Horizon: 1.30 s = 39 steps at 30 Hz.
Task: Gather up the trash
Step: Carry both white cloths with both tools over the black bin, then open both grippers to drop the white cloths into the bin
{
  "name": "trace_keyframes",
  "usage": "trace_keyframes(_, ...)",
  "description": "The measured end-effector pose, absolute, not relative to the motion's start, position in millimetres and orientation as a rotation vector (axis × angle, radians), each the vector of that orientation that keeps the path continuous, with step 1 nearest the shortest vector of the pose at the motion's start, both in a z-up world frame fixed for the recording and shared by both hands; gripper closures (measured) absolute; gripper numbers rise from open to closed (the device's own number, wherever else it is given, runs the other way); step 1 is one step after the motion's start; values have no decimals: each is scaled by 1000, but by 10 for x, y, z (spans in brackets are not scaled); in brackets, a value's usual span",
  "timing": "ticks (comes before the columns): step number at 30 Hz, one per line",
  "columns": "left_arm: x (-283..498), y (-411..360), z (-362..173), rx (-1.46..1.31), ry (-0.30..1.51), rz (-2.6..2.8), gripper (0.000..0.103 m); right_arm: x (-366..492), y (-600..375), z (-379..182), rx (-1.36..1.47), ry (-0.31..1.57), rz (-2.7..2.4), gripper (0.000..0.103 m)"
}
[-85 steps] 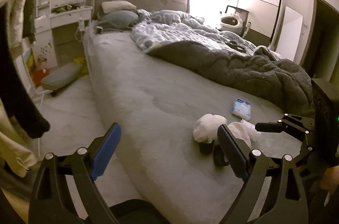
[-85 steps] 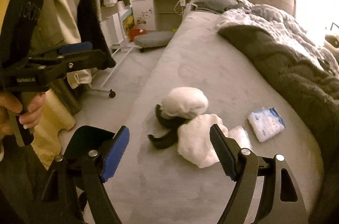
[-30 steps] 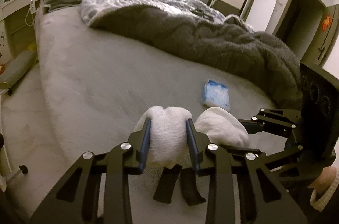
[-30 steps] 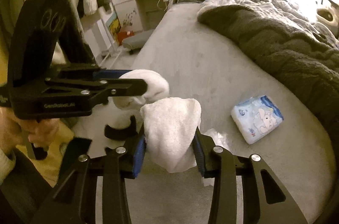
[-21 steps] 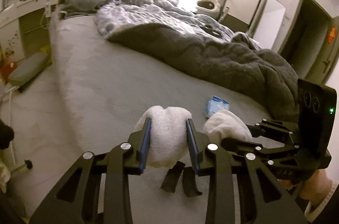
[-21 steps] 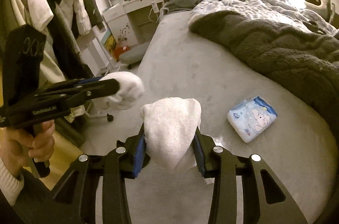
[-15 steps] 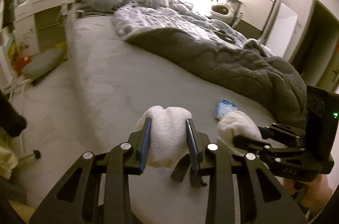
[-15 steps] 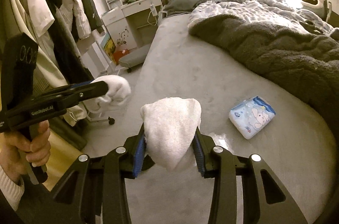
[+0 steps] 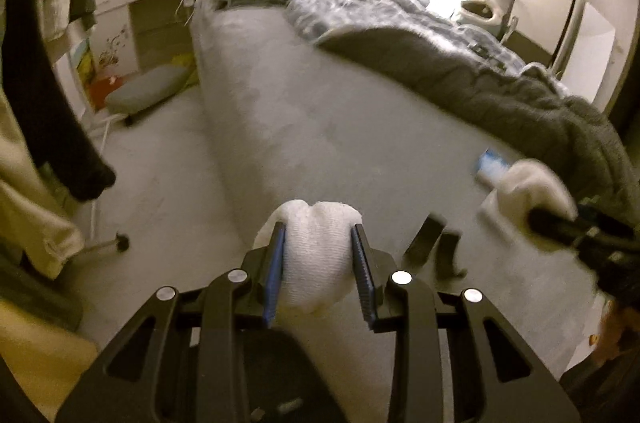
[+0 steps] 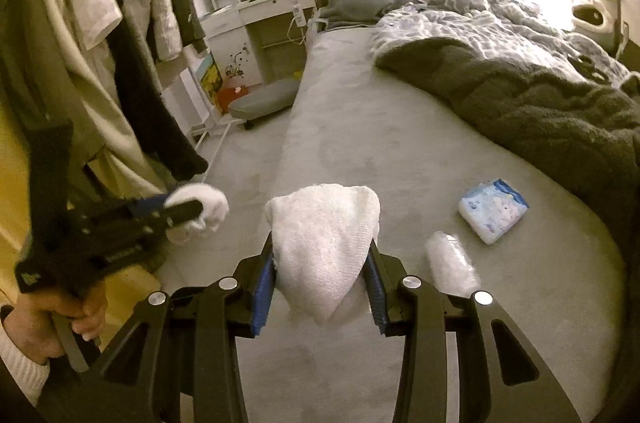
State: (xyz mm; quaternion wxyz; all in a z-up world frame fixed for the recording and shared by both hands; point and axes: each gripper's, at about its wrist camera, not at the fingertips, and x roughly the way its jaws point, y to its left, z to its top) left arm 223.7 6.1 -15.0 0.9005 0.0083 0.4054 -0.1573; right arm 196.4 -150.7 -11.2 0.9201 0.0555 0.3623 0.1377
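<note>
My left gripper [image 9: 318,243] is shut on a white fluffy bundle [image 9: 316,259], held above the bed's near left edge. It also shows in the right wrist view [image 10: 196,213], left of centre. My right gripper [image 10: 322,255] is shut on a second white bundle [image 10: 324,235], lifted over the grey bed [image 10: 380,143]. That bundle shows blurred in the left wrist view [image 9: 528,189]. On the bed lie a blue-white tissue pack [image 10: 493,210], a crumpled clear wrapper [image 10: 450,261] and two dark curved pieces [image 9: 434,247].
A dark grey blanket [image 10: 540,103] covers the bed's right side. Clothes hang on a rack [image 10: 100,43] at the left. A white dresser with mirror [image 10: 260,3] and a grey cushion [image 10: 264,99] stand on the floor beside the bed.
Both grippers have lifted their white bundles up and back from the bed. The left gripper has swung left toward the floor side, away from the right one.
</note>
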Motion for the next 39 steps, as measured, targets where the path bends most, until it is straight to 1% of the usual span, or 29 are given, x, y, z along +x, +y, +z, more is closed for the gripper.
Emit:
trace_keyframes(12,1902,495,-700,-25,984,-212,68,1817,-883,24,83,740,385,63)
trace_keyframes(20,1730,816,-1146,-32,1100,-141,68,1785,-442,-105,76,791,454,63)
trace_keyframes(34,1624,1290,-1880,-71,1308,-105,68,1846,181,-176,55,829,534,63)
trace_keyframes(37,1594,1344,-1954,-84,1334,-110,67,1854,300,-216,45,842,548,63)
trace_keyframes(39,1589,1378,-1974,-101,1337,-125,63,1856,379,-246,35,852,555,63)
